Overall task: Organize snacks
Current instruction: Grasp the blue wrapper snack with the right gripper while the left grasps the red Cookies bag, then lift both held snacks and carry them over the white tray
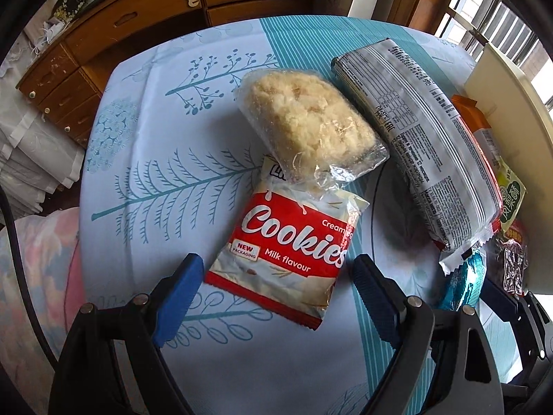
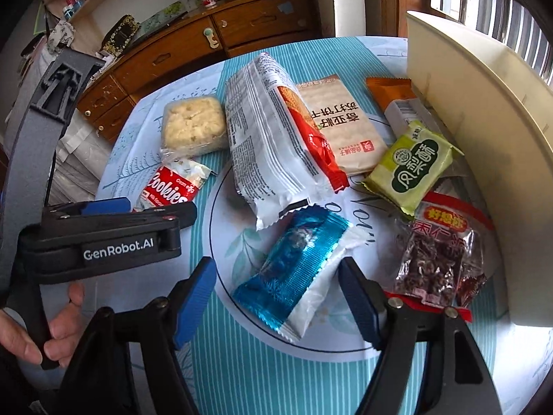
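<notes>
A red and white Cookies packet (image 1: 290, 252) lies on the table between the open fingers of my left gripper (image 1: 276, 273). A clear bag of pale crumbly cake (image 1: 304, 124) overlaps its far end. A long white and red biscuit pack (image 1: 421, 138) lies to the right. In the right wrist view, my right gripper (image 2: 276, 276) is open around the near end of a blue foil packet (image 2: 297, 269). The biscuit pack (image 2: 273, 141), a cream cracker packet (image 2: 342, 124), a green pastry packet (image 2: 414, 166), a clear packet of dark snack (image 2: 435, 263) and an orange packet (image 2: 390, 93) lie around it. The left gripper (image 2: 110, 228) shows at the left.
A cream box wall (image 2: 484, 145) stands at the right edge of the table (image 1: 145, 173), which has a blue patterned cloth. A wooden dresser (image 1: 138, 24) stands behind the table. Folded cloth and bedding (image 1: 31, 159) lie off the left edge.
</notes>
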The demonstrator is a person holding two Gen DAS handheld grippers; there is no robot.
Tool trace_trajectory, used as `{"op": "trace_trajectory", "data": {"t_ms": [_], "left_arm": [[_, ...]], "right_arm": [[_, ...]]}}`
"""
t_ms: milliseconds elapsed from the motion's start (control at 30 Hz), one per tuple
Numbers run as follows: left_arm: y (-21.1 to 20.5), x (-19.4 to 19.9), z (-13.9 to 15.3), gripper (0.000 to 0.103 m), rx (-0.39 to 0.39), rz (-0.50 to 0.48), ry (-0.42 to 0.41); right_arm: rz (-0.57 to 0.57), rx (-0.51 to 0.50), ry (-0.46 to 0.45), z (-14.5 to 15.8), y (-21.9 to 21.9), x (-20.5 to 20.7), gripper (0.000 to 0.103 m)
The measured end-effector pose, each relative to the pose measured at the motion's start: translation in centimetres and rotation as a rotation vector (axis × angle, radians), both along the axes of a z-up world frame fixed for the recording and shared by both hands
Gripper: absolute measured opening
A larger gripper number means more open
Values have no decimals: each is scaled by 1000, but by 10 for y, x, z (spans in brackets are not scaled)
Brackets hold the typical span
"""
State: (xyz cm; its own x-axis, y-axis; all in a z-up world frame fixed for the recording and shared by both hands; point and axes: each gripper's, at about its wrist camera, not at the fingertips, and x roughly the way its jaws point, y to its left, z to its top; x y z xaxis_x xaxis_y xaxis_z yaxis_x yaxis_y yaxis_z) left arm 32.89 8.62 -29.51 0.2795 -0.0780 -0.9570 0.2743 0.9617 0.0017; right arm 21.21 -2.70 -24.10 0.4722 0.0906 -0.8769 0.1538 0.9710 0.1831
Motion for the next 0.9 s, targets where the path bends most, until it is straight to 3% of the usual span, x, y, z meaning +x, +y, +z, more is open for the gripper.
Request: {"op": "trace_trajectory", "data": {"t_ms": [167, 333, 767, 900], "left_arm": [[-1, 1, -2, 83, -10, -9, -26], [-2, 1, 1, 72, -14, 1, -43], [1, -7, 12, 53, -24, 17, -19], [3, -14, 19, 52, -18, 35, -19]], "right_arm": [[3, -50, -7, -2, 3, 5, 64], [-2, -106, -3, -2, 4, 7, 48], [15, -96, 31, 0, 0, 7, 40], [31, -83, 36, 4, 1, 0, 39]]}}
